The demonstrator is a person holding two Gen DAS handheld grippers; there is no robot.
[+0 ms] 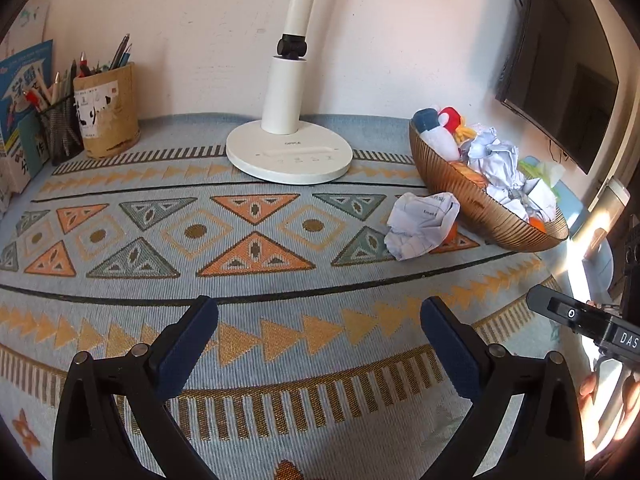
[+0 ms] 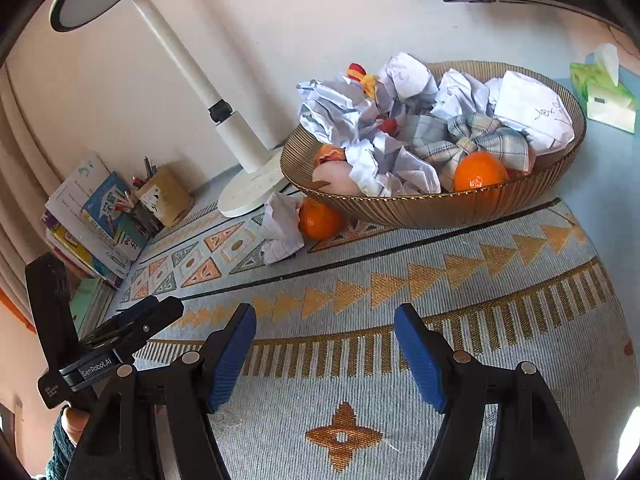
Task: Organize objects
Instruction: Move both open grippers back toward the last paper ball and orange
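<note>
Far left, against the wall, a stack of books [image 1: 22,120] and two pen holders [image 1: 106,110] are noted, well apart from the work. At centre back a white desk lamp [image 1: 289,154] stands on the patterned cloth [image 1: 248,240] that covers the surface. Right of the lamp base, a crumpled paper ball [image 1: 422,224] lies loose on the cloth, with a loose orange [image 2: 320,218] touching it on its far-right side; in the left wrist view the orange is almost wholly hidden by the paper. Just beside both, further right, the ribbed amber bowl [image 2: 432,210] is heaped with more crumpled paper, a plaid cloth bundle, a second orange and what may be a small soft toy, though that is poorly seen. A green tissue box [image 2: 602,92] sits beyond the bowl. The left tool [image 1: 319,344] is spread wide with nothing between its pads; the right tool [image 2: 325,356] is parted less widely and is likewise empty. Both hover over bare cloth. The paper ball lies ahead and to the right of the left tool, ahead and to the left of the right tool. The ball has no clear long axis. The right tool is judged slightly nearer.
</note>
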